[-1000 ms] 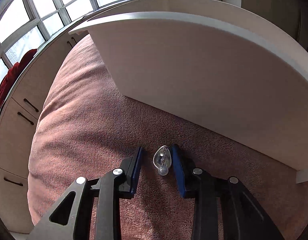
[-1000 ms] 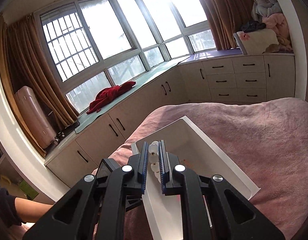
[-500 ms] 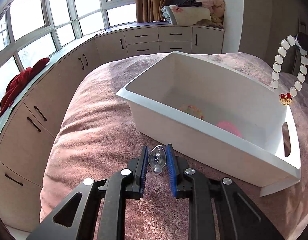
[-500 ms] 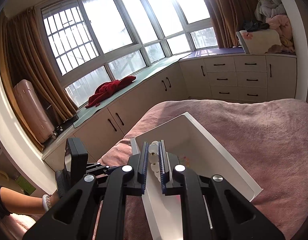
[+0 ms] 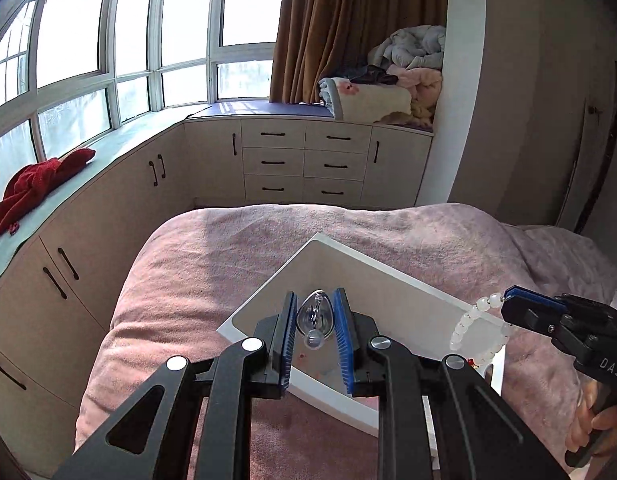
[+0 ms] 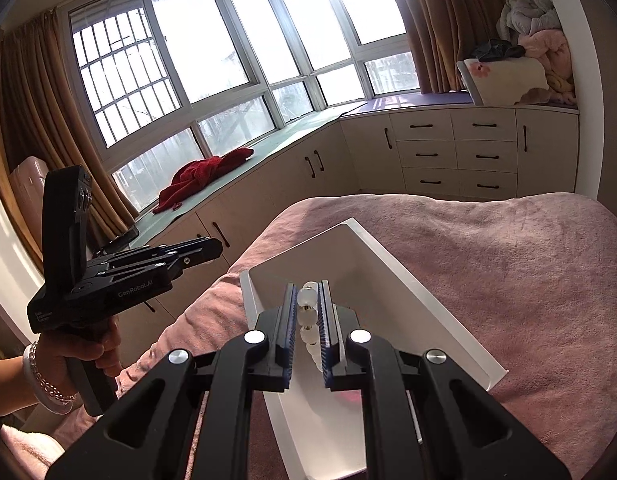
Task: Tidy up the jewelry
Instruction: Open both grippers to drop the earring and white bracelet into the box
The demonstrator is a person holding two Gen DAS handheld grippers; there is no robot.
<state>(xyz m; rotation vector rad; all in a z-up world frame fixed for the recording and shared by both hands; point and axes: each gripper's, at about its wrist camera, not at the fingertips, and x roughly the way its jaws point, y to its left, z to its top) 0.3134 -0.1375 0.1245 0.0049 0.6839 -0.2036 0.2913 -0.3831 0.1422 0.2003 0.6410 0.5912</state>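
Note:
My left gripper [image 5: 315,312] is shut on a silver drop-shaped pendant [image 5: 314,322] and holds it above the near-left corner of the white bin [image 5: 392,276] on the pink bedspread. My right gripper [image 6: 307,304] is shut on a white bead bracelet [image 6: 308,322] and holds it over the same bin [image 6: 420,304]. In the left wrist view the right gripper [image 5: 508,294] comes in from the right, and the bracelet [image 5: 474,332] hangs in a loop over the bin's right rim. The left gripper also shows at the left of the right wrist view [image 6: 214,250].
The pink bedspread [image 5: 212,280] surrounds the bin. Cream cabinets with drawers [image 5: 300,160] run under the windows past the bed's edge. A red cloth [image 5: 36,184] lies on the window ledge. Folded blankets [image 5: 392,80] are stacked at the back right.
My left gripper has lifted off the bedspread with the pendant and moved up over the bin. The right gripper has stayed over the bin with the bracelet.

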